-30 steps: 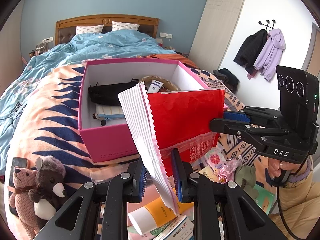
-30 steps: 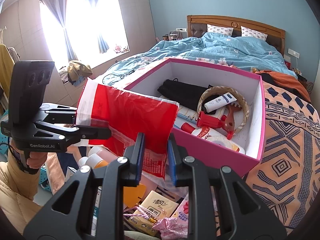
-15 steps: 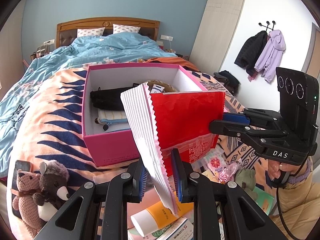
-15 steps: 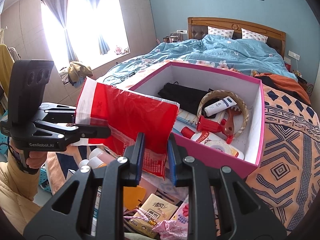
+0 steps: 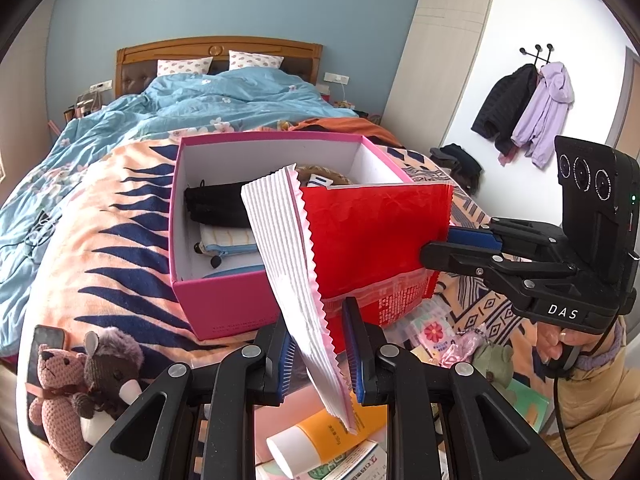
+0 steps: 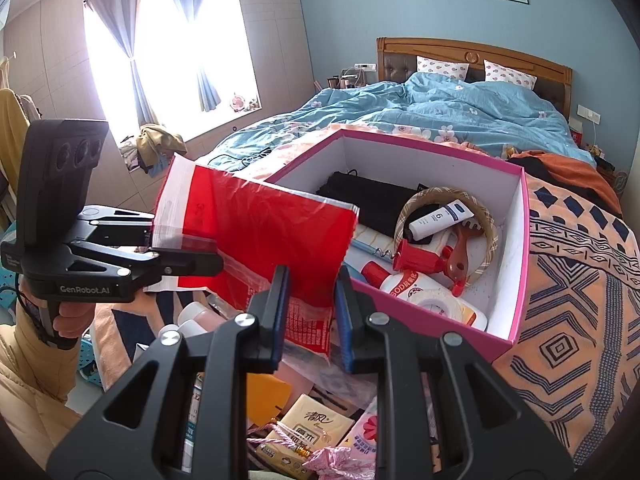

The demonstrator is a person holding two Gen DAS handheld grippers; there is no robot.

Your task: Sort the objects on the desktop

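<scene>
An open pink box (image 6: 440,320) sits on a patterned blanket (image 6: 568,320) at the foot of a bed, holding a black folded item (image 6: 372,200), a woven round basket (image 6: 486,216) with a white tube (image 6: 440,216) lying in it, a red-capped white bottle (image 6: 416,292), a red plastic piece (image 6: 420,258) and a brown comb (image 6: 460,248); from the left wrist view a striped cloth and a blue pouch (image 5: 230,248) also show against the box's near wall. A red plastic bag (image 6: 264,236) with a white serrated edge hangs in the air just in front of the box, stretched between the two tools. The left gripper (image 5: 320,348) is narrowed onto the bag's white crimped seam (image 5: 296,280), its blue pads (image 5: 286,356) close on either side, though whether they actually press the seam cannot be told. The right gripper (image 6: 308,308) is likewise narrow around the bag's printed lower edge, the film passing between its pads, with real contact unclear. Below the bag lies a jumble of loose goods: an orange tube (image 5: 320,440), tissue packets (image 6: 316,424) and a pink wrapper (image 6: 336,460), much of it hidden by the gripper frames. Two plush toys (image 5: 80,392) rest at the blanket's left edge, partly cut off. The bag's contents cannot be made out.
</scene>
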